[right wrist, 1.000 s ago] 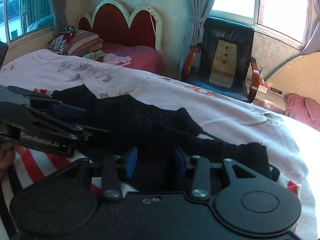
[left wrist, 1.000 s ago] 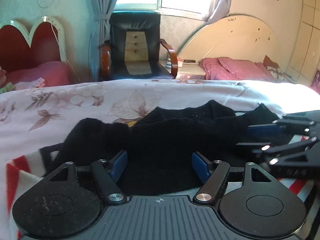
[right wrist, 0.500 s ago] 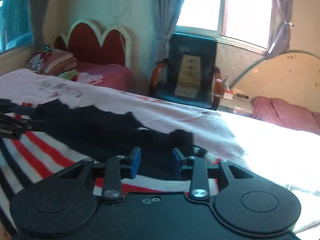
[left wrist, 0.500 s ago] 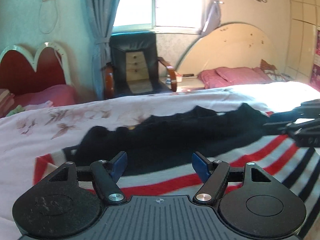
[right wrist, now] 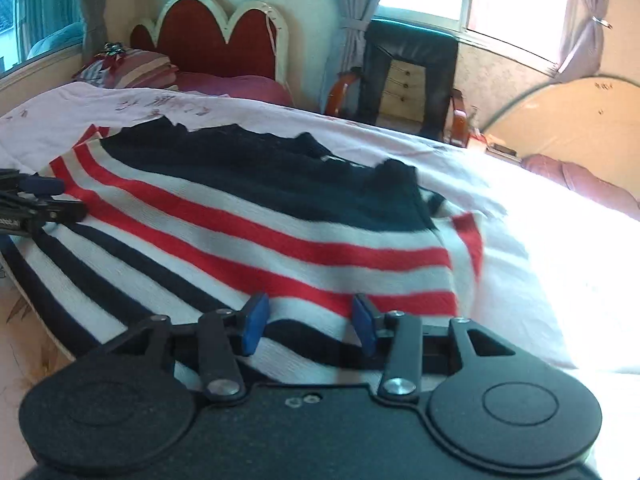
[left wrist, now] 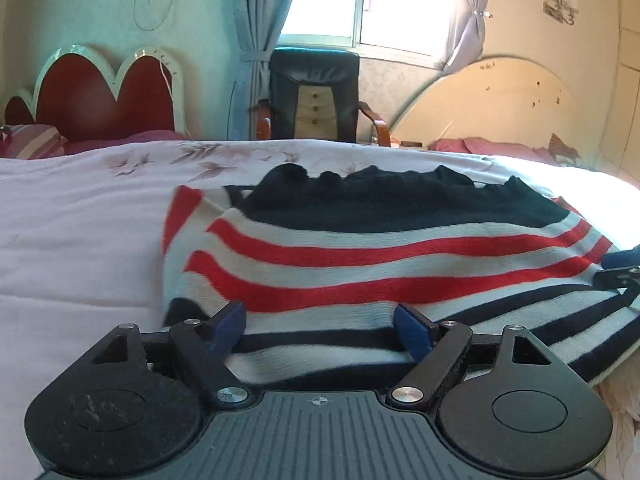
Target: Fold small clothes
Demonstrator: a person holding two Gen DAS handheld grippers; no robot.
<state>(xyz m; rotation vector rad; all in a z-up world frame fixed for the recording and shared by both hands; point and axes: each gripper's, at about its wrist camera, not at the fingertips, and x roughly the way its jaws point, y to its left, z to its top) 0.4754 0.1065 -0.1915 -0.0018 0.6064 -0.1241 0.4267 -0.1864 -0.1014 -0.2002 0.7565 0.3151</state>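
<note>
Sunlight from a window (left wrist: 360, 8) behind grey curtains washed over a bedroom with a black armchair (left wrist: 316, 96) against the far wall, a red scalloped headboard (left wrist: 100, 92) to one side and a cream arched headboard (left wrist: 492, 108) to the other. Across the foreground ran a bed (left wrist: 80, 216) under a pale floral cover.

On that cover lay the striped sweater (left wrist: 380, 256), spread out flat with its dark upper part toward the armchair and its red, white and navy bands running toward the cameras; its hem reached the near edge of the bed.

The left tool (left wrist: 320, 330) hung low over the navy-and-white bands near the hem, its blue pads (left wrist: 228, 322) set wide apart and gripping nothing; its jaws had just been opening, with only flat knit beneath them. The right tool (right wrist: 308, 320) sat over the same bands at the other end of the hem, its pads (right wrist: 252, 320) parted more narrowly and released as well; its jaws had also just been opening. Each tool's tips showed at the edge of the other's view, near the garment's side.
</note>
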